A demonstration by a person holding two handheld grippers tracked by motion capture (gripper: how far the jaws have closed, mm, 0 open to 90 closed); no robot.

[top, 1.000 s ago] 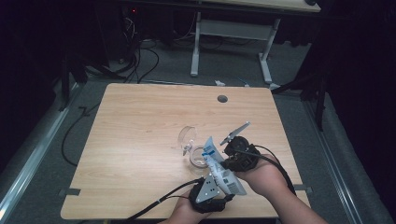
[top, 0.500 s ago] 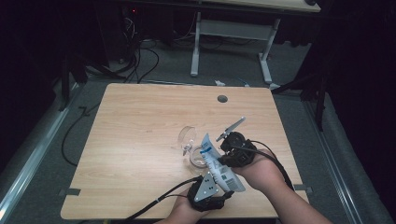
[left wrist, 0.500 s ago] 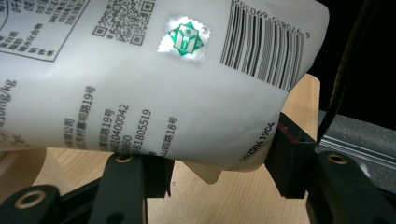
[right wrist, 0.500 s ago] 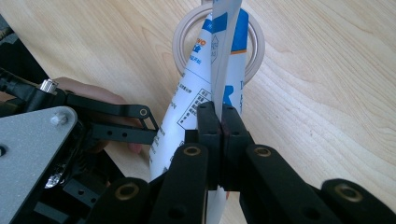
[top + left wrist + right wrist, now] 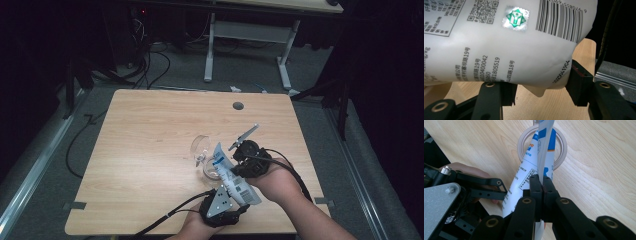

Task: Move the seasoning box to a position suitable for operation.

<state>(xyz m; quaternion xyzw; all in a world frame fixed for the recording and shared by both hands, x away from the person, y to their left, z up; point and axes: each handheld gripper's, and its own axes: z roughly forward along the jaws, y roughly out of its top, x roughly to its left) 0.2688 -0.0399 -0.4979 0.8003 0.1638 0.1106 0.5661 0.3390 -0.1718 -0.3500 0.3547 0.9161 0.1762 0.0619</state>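
While the left tool (image 5: 537,87) clamps the pouch (image 5: 506,42) base, the right tool (image 5: 541,182) pinches its side edge; the glass (image 5: 212,167) sits at 12 o'clock.

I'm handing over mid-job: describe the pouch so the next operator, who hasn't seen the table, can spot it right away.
On the wooden table, look at the near edge, right of centre, where both hands meet. The pouch is the soft white plastic bag with blue print and a barcode, gripped by the left gripper and pinched by the right gripper. Its top tilts over the clear glass jar; nothing else there is white and printed.
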